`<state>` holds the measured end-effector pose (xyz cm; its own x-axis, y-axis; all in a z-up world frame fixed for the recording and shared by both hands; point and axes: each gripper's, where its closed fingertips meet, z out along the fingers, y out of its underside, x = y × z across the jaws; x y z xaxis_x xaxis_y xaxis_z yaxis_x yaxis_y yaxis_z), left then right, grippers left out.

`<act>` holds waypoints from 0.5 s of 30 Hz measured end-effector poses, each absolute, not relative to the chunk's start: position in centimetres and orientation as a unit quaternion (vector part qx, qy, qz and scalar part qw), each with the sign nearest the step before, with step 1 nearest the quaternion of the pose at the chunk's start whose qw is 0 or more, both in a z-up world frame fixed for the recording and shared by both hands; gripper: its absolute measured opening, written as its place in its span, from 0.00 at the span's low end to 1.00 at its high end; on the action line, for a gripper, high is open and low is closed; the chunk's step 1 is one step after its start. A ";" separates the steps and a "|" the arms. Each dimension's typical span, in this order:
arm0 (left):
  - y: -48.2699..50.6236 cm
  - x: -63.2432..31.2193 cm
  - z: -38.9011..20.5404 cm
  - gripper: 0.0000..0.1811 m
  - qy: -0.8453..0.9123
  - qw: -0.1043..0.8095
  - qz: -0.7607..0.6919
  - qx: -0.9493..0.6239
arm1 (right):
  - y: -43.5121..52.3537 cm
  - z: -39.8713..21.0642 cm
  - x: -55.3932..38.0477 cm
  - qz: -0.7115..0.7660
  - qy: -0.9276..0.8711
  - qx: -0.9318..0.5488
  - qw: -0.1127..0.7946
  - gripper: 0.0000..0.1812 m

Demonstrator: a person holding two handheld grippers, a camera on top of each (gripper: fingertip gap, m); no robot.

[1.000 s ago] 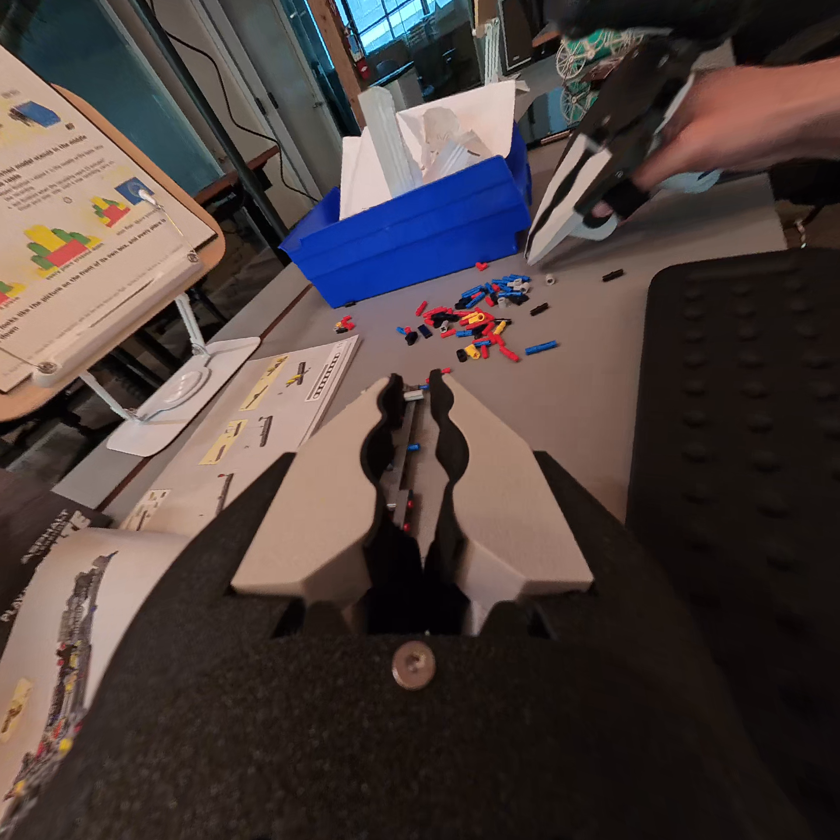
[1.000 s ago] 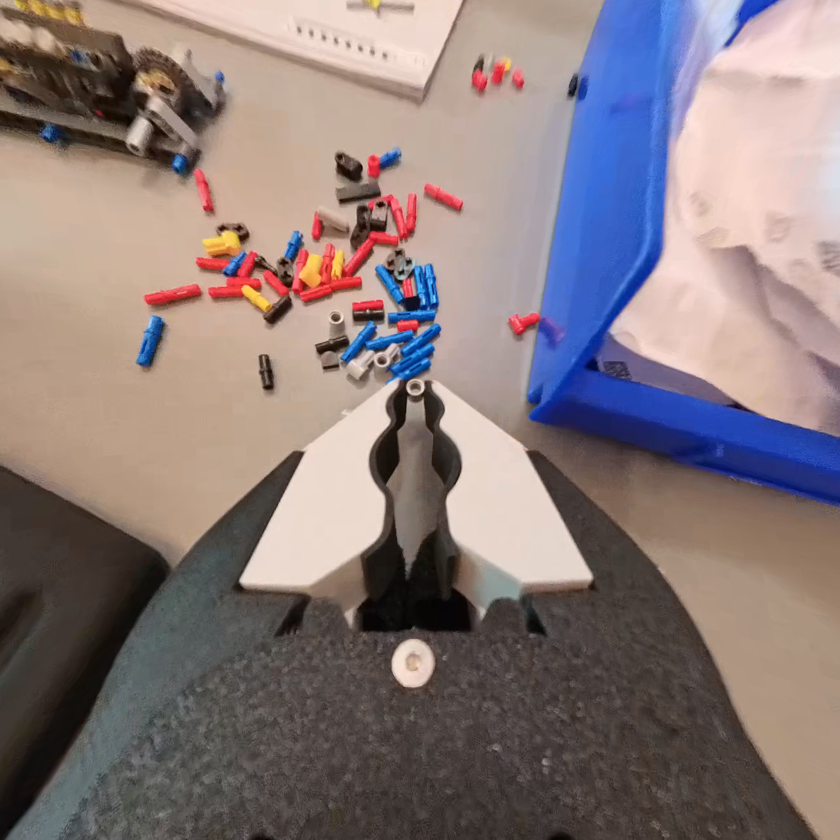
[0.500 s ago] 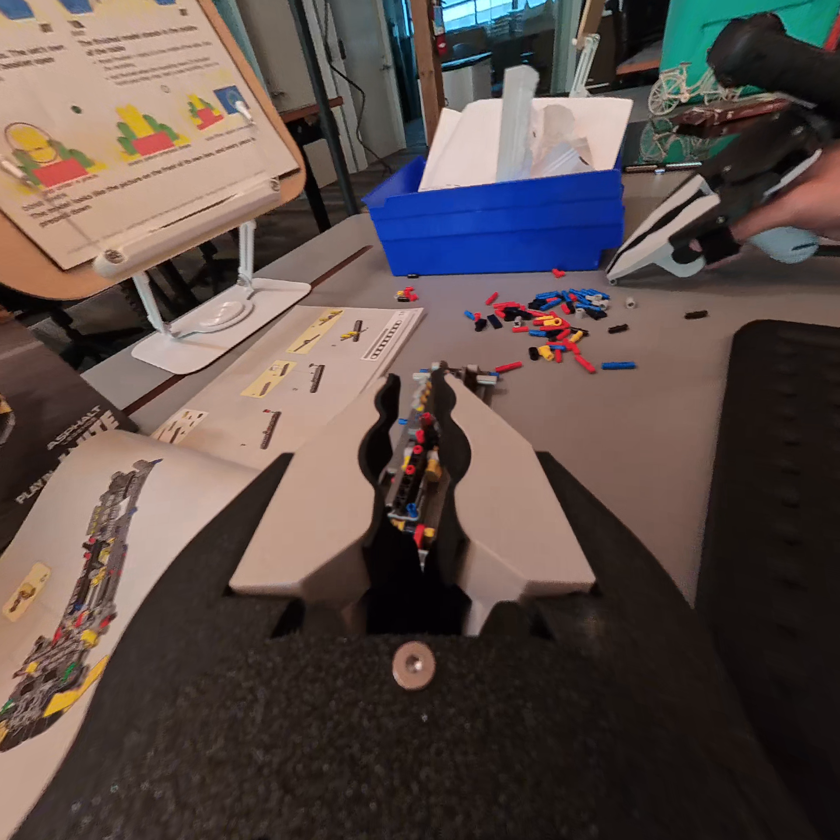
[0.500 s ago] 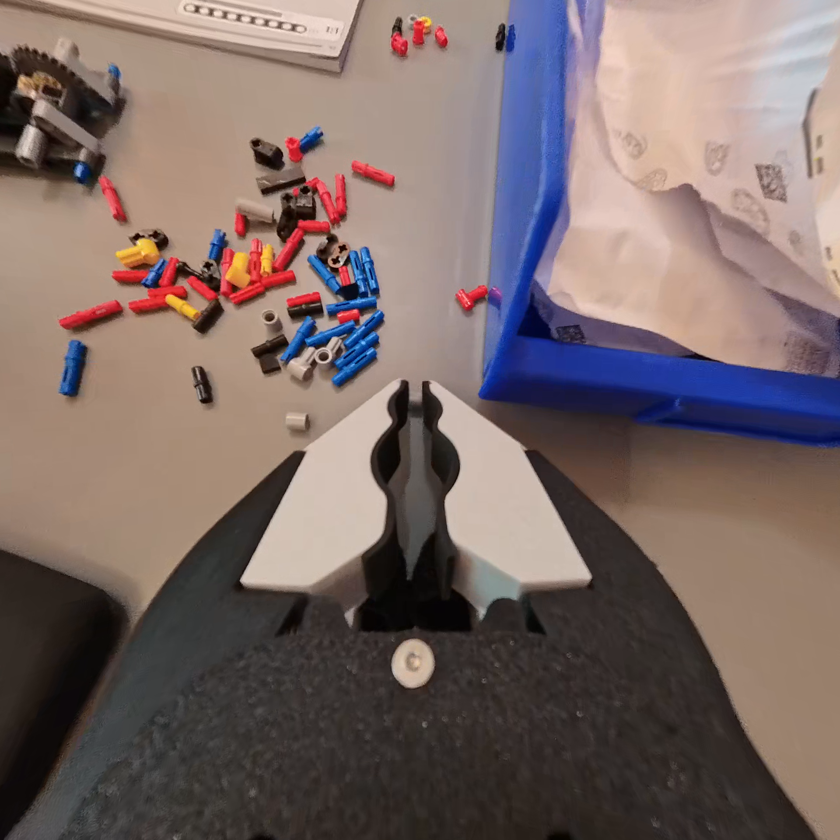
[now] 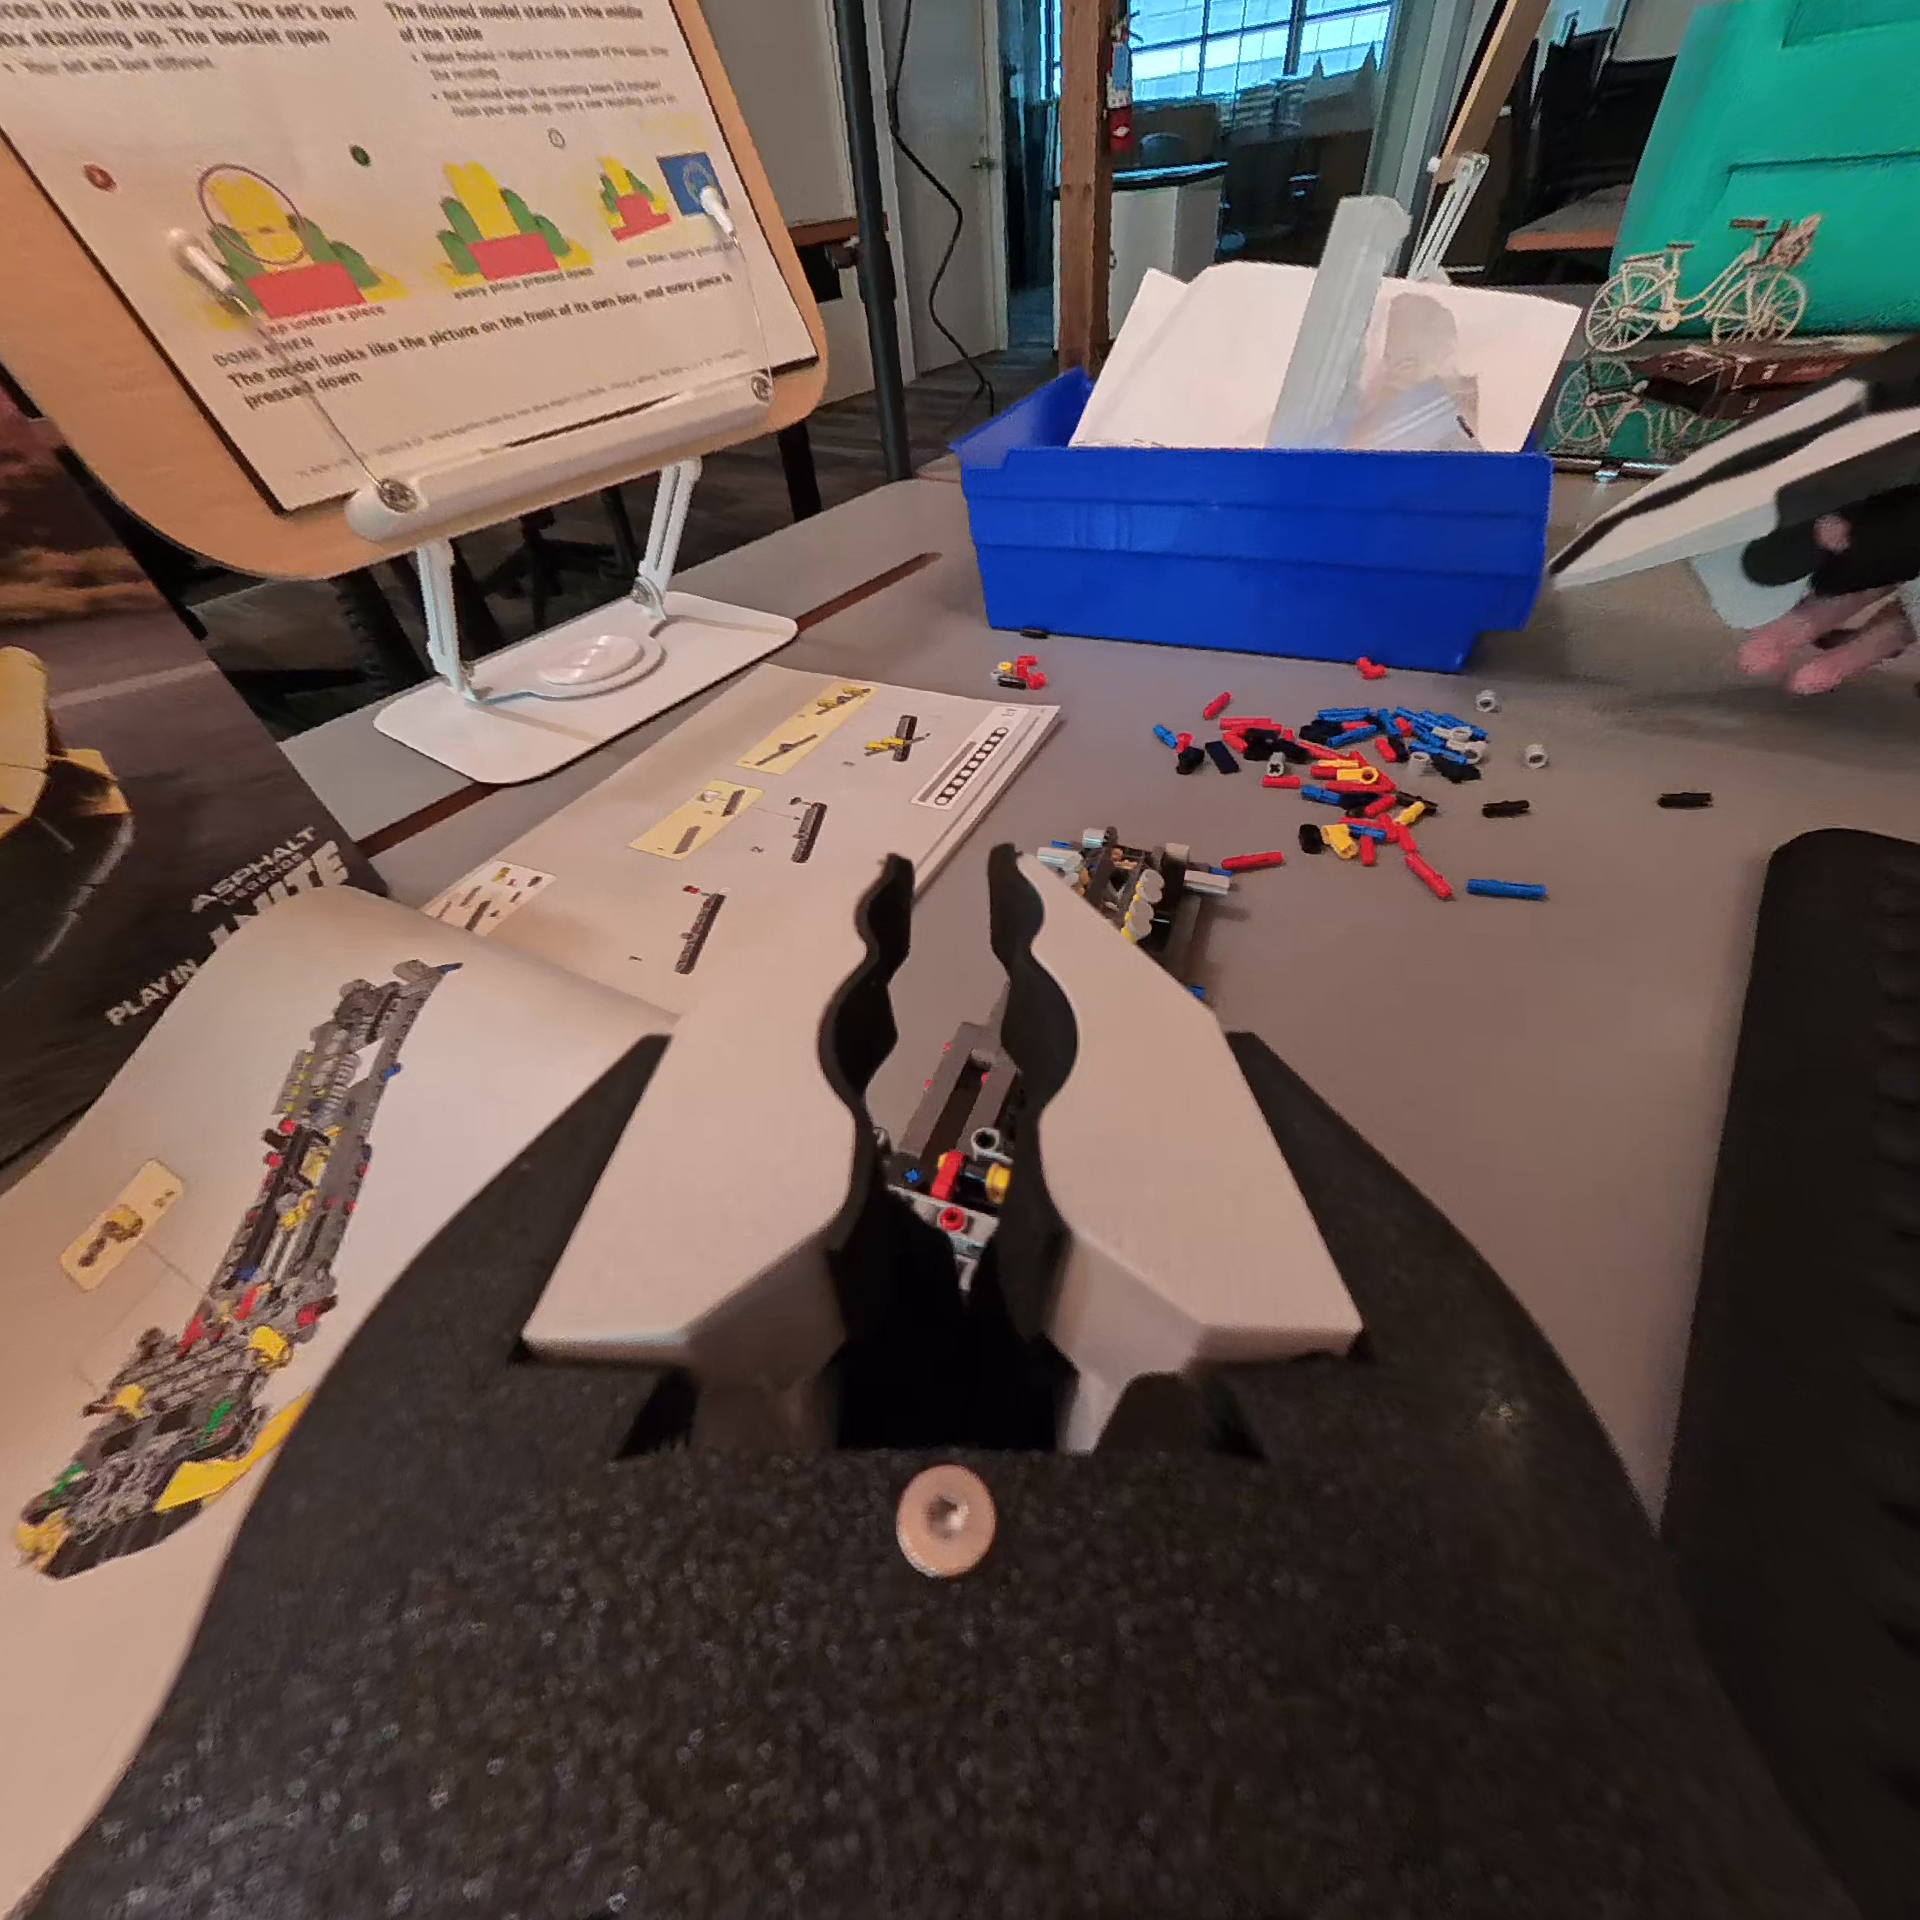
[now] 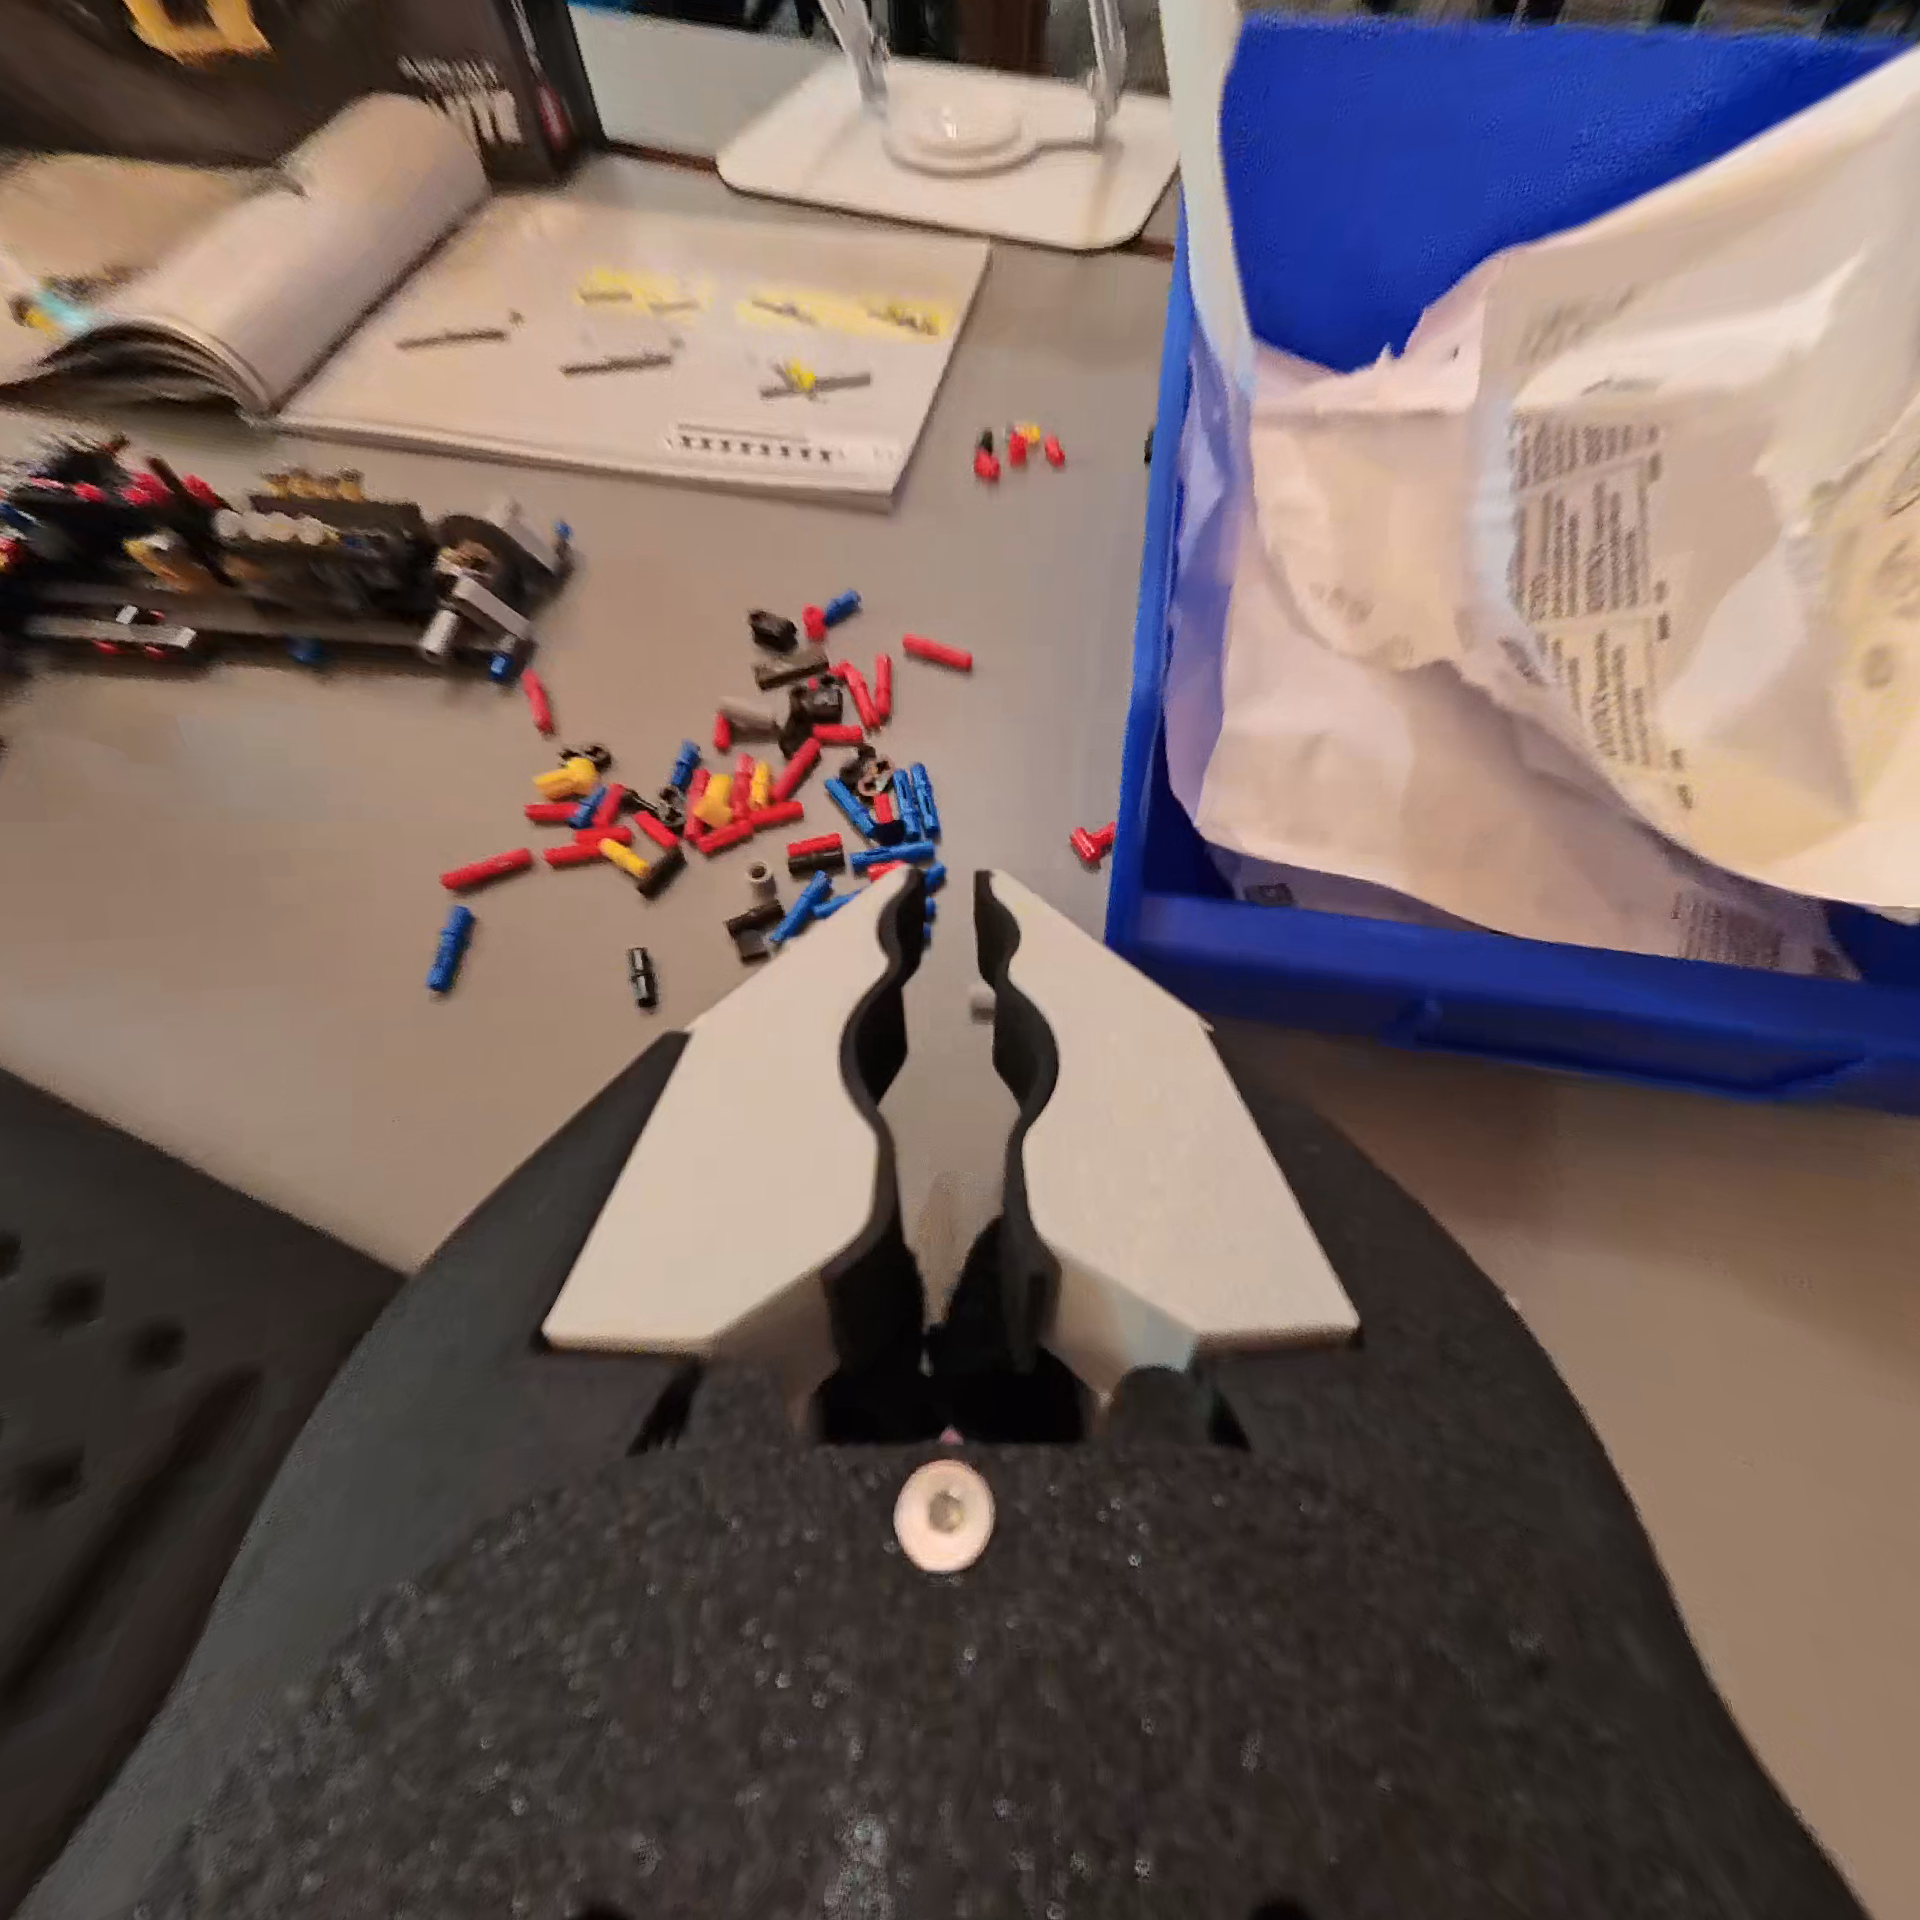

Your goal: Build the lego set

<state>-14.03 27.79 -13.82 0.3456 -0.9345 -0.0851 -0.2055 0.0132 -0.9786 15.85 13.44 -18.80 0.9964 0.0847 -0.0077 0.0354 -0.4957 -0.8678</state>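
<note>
A grey table (image 5: 1403, 1039) carries a blue bin (image 5: 1247, 561) at upper right, loose pegs (image 5: 1351, 779) below it, the half-built model (image 6: 291, 582), an open booklet (image 5: 727, 831) at centre left, a white stand base (image 5: 582, 686) and a black mat (image 5: 1829, 1143) at right.

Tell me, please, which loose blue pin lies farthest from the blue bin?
The lone blue pin at the pile's left edge in the right wrist view; the other blue ones cluster nearer the blue bin.

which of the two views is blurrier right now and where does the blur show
The right wrist view is blurrier: the half-built lego model and open instruction booklet at upper left are smeared. The left wrist view is mostly sharp, with blur on the right gripper and the hand at the right edge; straight lines bow from the wide lens.
</note>
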 end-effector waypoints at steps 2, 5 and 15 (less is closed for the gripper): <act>28.0 -14.1 -13.8 0.07 0.466 0.548 -0.325 -0.614 | 12.6 -18.3 16.0 0.013 -0.032 -0.861 0.508 0.07; 28.5 -14.5 -13.4 0.07 0.467 0.564 -0.299 -0.612 | 12.3 -18.1 13.9 0.070 -0.009 -0.851 0.520 0.09; 25.7 -20.5 -18.8 0.23 0.515 0.386 -0.274 -0.715 | 18.1 -16.8 -3.7 0.289 -0.101 -0.807 0.506 0.28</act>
